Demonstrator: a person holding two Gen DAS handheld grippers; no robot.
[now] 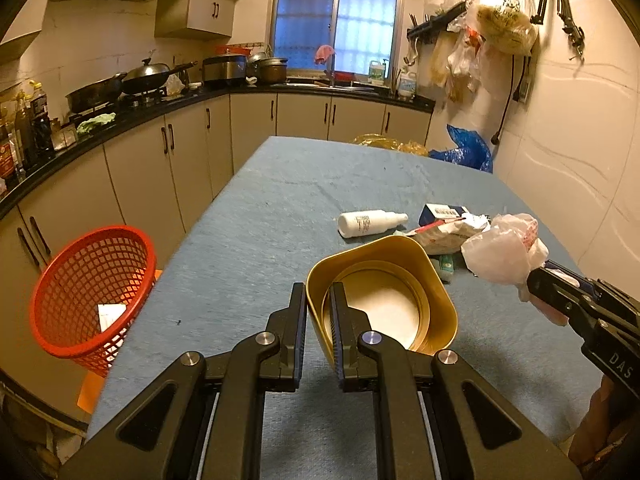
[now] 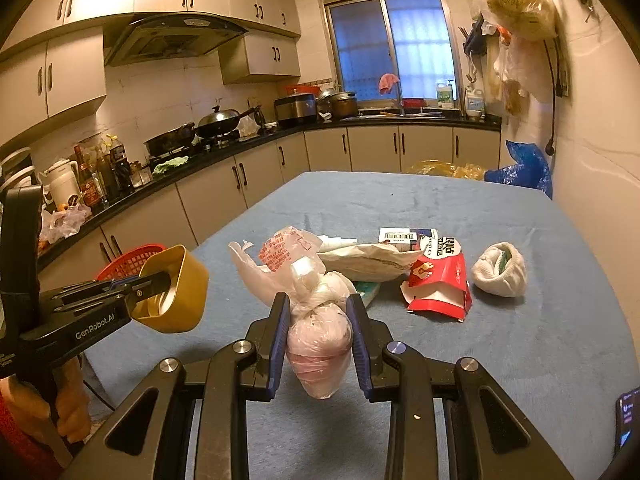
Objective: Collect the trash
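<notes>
Red basket is waiting off the table's left edge. I am clamping my left gripper on the gold tin's wall and my right gripper around a knotted bag, both lifted. Next, I judge, I'm swinging left to drop each in.

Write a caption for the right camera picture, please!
Right gripper holds a knotted plastic bag above the blue table, beside the left gripper's gold tin.
</notes>
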